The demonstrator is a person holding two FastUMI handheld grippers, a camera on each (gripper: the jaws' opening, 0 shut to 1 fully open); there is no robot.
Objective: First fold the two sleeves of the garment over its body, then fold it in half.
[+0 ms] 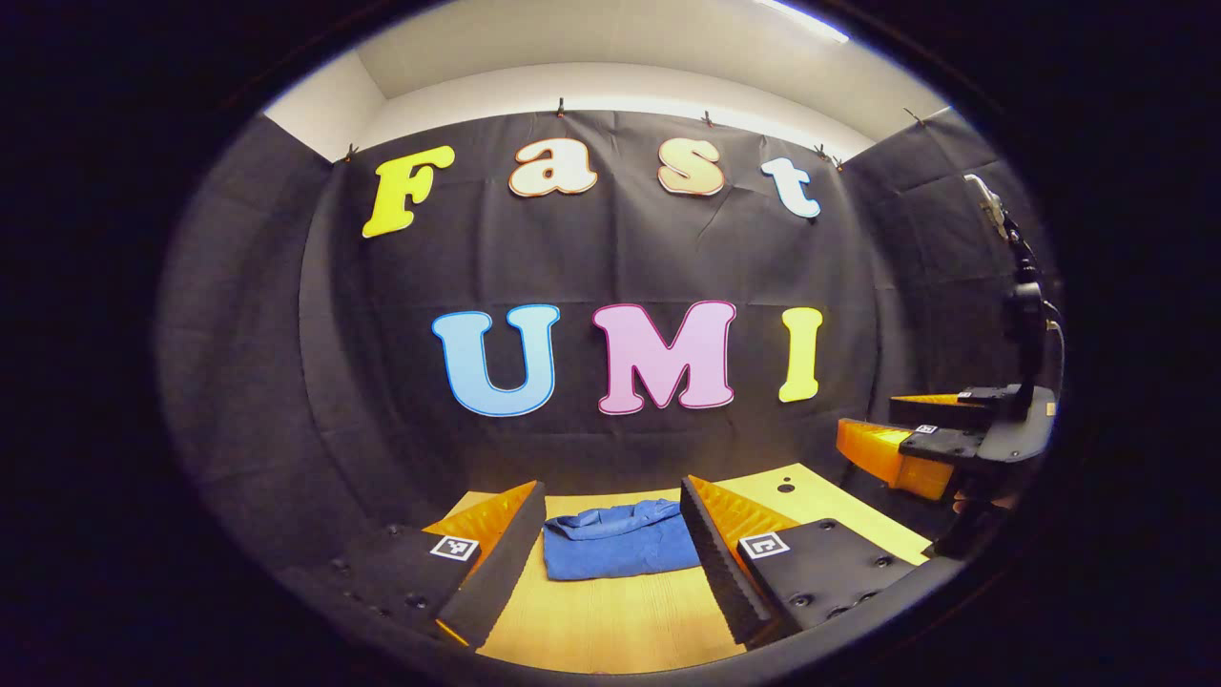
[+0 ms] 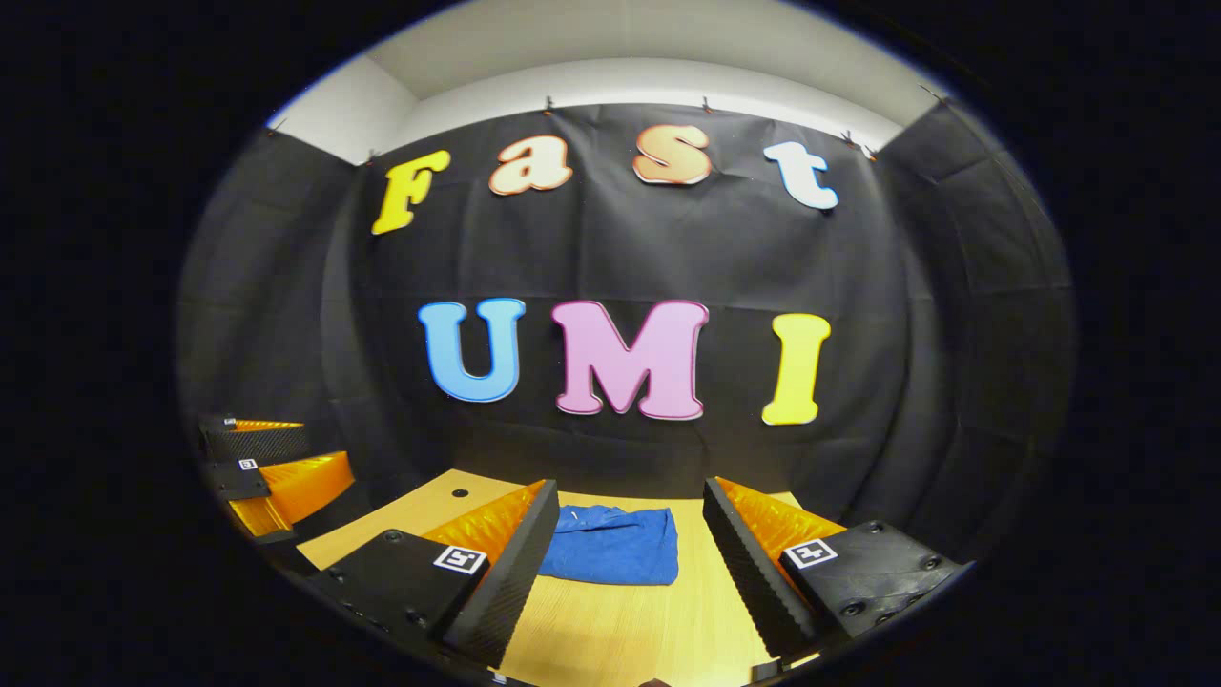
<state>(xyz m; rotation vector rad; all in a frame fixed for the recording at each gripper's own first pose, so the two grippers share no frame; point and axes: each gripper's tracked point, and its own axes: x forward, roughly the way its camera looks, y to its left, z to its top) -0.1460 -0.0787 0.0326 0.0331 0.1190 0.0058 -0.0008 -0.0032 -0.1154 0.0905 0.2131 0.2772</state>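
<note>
Garment [image 1: 620, 546], a blue cloth piece, lies on the wooden desk [image 1: 610, 620] in the left gripper view, already gathered into a compact, roughly rectangular bundle with a rumpled, collar-like edge along its far side. It sits just beyond the left gripper [image 1: 610, 563], between that tool's two fingers as seen from the camera, but apart from them; the jaws stand spread wide and pinch nothing. At the right edge of this view the right gripper [image 1: 920, 448] hangs above the desk, its jaws parted and empty.

In the right gripper view the garment [image 2: 612, 546] again lies flat on the desk [image 2: 630, 630], ahead of the right gripper [image 2: 630, 563], whose jaws are spread with nothing between them. The left gripper [image 2: 272, 468] shows at the left edge, raised off the desk.

Judging by its folds, the cloth is light, soft and limp; it will sag and slide, so an edge or corner layer is the place to pinch. The left gripper view shows the crumpled far edge more plainly; the right gripper view shows the near hem lying straighter.
</note>
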